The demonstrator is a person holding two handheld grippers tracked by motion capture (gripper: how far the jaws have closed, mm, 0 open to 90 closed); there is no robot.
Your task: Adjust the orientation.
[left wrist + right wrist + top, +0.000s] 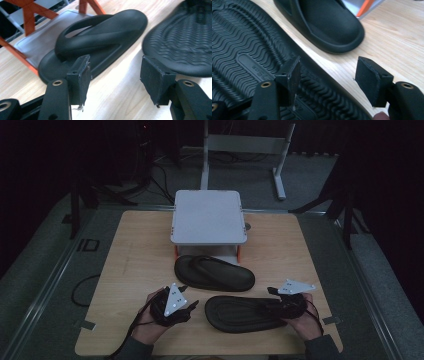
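Two black sandals on the wooden surface [130,270]: upright sandal [214,272] by the white stand [208,217], overturned sandal [242,313] nearer. Left tongs [192,306] apart, empty, just beside its toe end. Right tongs [272,292] apart, straddling its far edge, not pressing.

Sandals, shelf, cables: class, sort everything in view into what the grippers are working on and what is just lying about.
In the job: upturned sandal, upright sandal, left gripper, right gripper.

Lying about: white shelf, floor cable, grey frame.
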